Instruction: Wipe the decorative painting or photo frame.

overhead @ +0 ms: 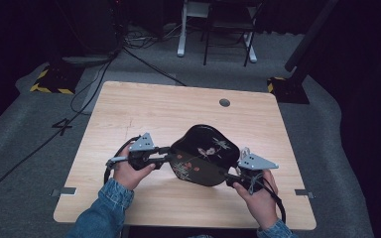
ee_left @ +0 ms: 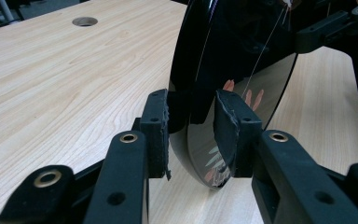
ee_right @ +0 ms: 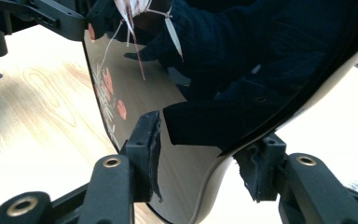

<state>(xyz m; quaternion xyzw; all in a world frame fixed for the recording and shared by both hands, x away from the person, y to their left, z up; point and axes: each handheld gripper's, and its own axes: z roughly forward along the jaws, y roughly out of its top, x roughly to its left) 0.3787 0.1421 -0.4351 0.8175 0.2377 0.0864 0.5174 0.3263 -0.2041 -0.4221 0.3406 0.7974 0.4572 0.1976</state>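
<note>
A glossy black lacquer plate (overhead: 203, 153) with red and white flower painting is held tilted over the wooden table (overhead: 168, 106), between my two grippers. My left gripper (overhead: 171, 154) is shut on its left rim. In the left gripper view (ee_left: 191, 130) one pad lies on the plate's (ee_left: 233, 56) black back and the other on its shiny face. My right gripper (overhead: 226, 176) is shut on the near right rim. In the right gripper view (ee_right: 205, 154) one pad presses the plate's (ee_right: 242, 70) painted face and the other sits behind the edge. I cannot tell whether the lower edge touches the table.
The table has a round cable hole (overhead: 224, 102) at the back middle. Bare wood lies all around the plate. On the grey floor beyond the table are cables (overhead: 129, 49), a chair frame (overhead: 228, 34) and a stand base with yellow-black tape (overhead: 52, 79).
</note>
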